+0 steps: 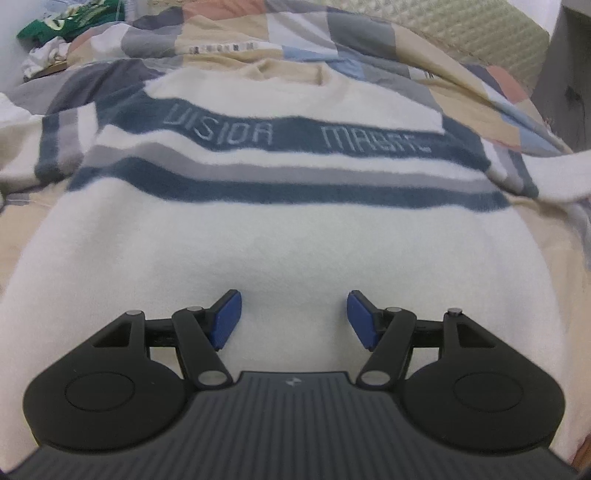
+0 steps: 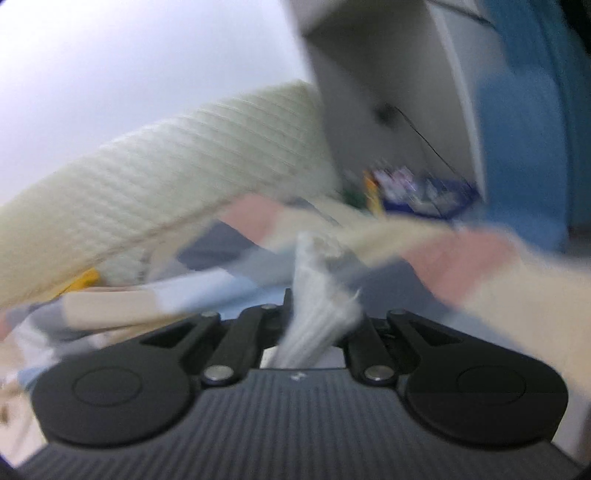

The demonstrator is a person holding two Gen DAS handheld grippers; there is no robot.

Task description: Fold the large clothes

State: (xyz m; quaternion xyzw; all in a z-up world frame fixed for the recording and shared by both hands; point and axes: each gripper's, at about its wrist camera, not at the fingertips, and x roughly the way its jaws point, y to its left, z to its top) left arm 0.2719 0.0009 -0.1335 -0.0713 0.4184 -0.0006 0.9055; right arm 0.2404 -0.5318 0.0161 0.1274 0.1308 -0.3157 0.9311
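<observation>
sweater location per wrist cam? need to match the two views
Left wrist: the sweater lies spread flat, filling the centre, with the open left gripper above its plain lower part.
Right wrist: only a pinched white ribbed piece of it shows at lower centre, clamped in the right gripper; the picture is blurred.
Shared landmark: the patchwork quilt.

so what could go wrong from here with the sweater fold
1. The right gripper pinches only a thin ribbed bit of the sweater; it could slip out.
2. The left gripper hangs open over the body, pinning nothing, so the sweater may drag across the quilt and bunch.
</observation>
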